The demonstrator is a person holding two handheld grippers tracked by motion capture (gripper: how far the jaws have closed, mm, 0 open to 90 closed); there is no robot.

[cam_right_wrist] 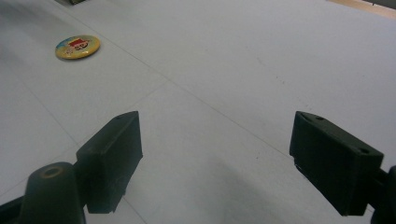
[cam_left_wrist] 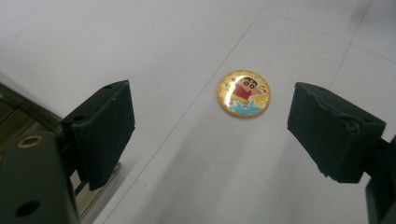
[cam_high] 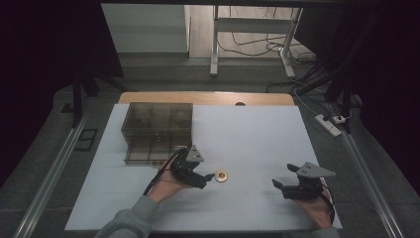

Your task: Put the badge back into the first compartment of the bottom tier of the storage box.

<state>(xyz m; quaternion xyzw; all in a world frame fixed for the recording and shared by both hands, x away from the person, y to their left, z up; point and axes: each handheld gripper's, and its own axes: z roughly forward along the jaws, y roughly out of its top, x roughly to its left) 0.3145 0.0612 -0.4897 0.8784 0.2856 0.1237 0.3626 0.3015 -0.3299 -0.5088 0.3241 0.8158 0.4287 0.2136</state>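
Note:
A round yellow badge (cam_high: 221,176) with a cartoon figure in red lies flat on the white table (cam_high: 247,134). My left gripper (cam_high: 206,178) is open just left of it, held palm-up in a hand. In the left gripper view the badge (cam_left_wrist: 243,93) lies a little beyond the wide-apart jaws of that gripper (cam_left_wrist: 217,128), untouched. My right gripper (cam_high: 284,177) is open near the front right of the table with nothing in it. In the right gripper view the badge (cam_right_wrist: 77,46) lies far off at the upper left, and the gripper (cam_right_wrist: 217,158) stands over bare table.
A dark see-through box (cam_high: 156,132) with several compartments stands at the back left, just behind my left hand; its edge (cam_left_wrist: 8,112) shows at the lower left of the left gripper view. Beyond the table are floor, desk legs and cables.

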